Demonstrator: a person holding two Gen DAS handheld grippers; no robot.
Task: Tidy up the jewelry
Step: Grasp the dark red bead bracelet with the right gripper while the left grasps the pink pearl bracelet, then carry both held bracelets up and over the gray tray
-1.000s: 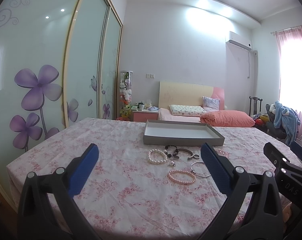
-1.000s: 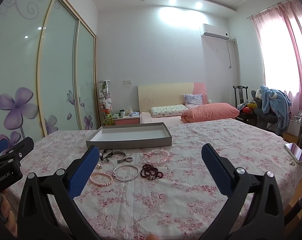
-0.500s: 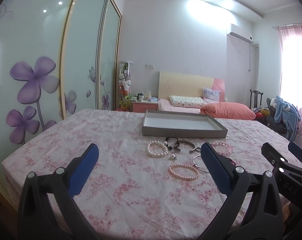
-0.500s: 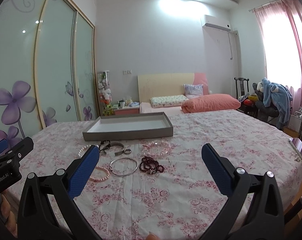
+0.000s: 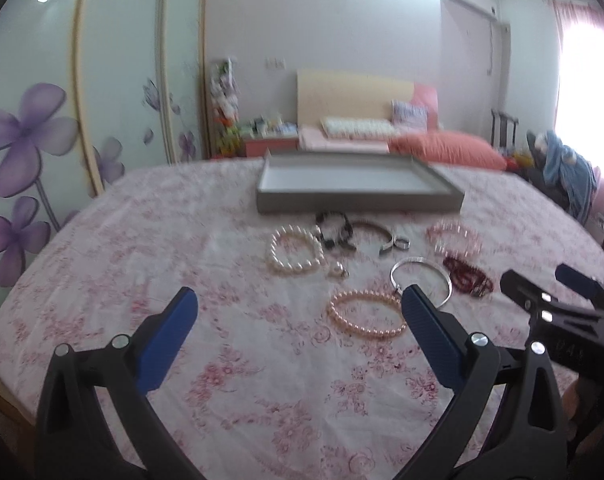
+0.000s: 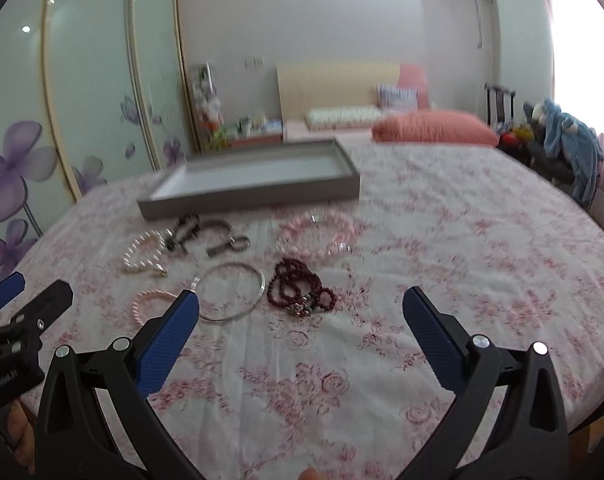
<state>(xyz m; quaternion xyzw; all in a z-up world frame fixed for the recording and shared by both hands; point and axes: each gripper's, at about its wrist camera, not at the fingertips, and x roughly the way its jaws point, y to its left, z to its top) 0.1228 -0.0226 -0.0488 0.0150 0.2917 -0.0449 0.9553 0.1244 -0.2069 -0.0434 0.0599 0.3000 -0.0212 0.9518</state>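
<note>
Several bracelets lie on the floral cloth in front of a grey tray (image 5: 357,202) (image 6: 250,202): a white pearl one (image 5: 294,252) (image 6: 142,254), a peach pearl one (image 5: 365,314) (image 6: 150,304), a silver bangle (image 5: 421,276) (image 6: 232,290), dark red beads (image 5: 467,276) (image 6: 300,290), a pink bead one (image 5: 455,236) (image 6: 317,232) and dark metal cuffs (image 5: 361,234) (image 6: 210,236). My left gripper (image 5: 298,312) is open and empty, near the peach bracelet. My right gripper (image 6: 300,314) is open and empty, just short of the red beads.
The table (image 5: 182,240) is round with a pink floral cloth. A wardrobe with purple flowers (image 5: 42,140) stands left. A bed with an orange pillow (image 6: 433,128) lies behind. A chair with blue clothes (image 6: 561,140) stands right.
Both grippers have moved forward and tilted down toward the jewelry, which now looks larger and closer. Both stay open.
</note>
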